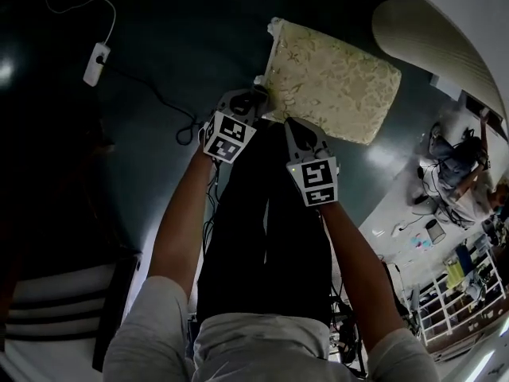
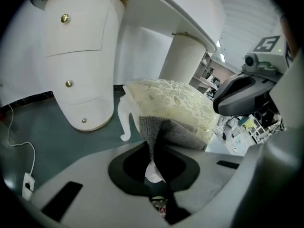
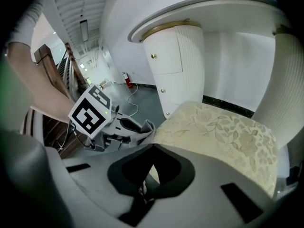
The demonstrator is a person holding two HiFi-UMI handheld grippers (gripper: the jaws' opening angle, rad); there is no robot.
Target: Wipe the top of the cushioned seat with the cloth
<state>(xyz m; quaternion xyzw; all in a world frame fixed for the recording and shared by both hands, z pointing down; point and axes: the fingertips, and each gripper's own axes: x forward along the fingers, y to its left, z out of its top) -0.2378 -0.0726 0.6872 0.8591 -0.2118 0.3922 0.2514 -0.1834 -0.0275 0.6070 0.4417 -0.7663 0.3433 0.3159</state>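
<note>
The cushioned seat [image 1: 334, 82] stands on the dark floor [image 1: 159, 46] in front of the person, its cream flowered top bare, with a white desk pedestal [image 2: 80, 56] beyond it. The left tool [image 1: 256, 94] is almost closed, its jaws pinching a fold of the grey cloth [image 2: 173, 129]. The cloth hangs at the near left corner of the seat and seems just to touch the edge. The right tool [image 1: 296, 124] hovers just beside the seat's near edge with its jaws drawn together, and I can make out nothing held in them. The wipe looks barely begun. To do it well, I would lay the cloth flat on the top rather than drag a bunched corner. I would press lightly so the soft padding does not swallow the stroke, working from the near left corner to the far right in overlapping passes. The right tool could steady the seat's edge or stay out of the cloth's path. So thin a pinch may slip if the cloth snags on the fabric.
</note>
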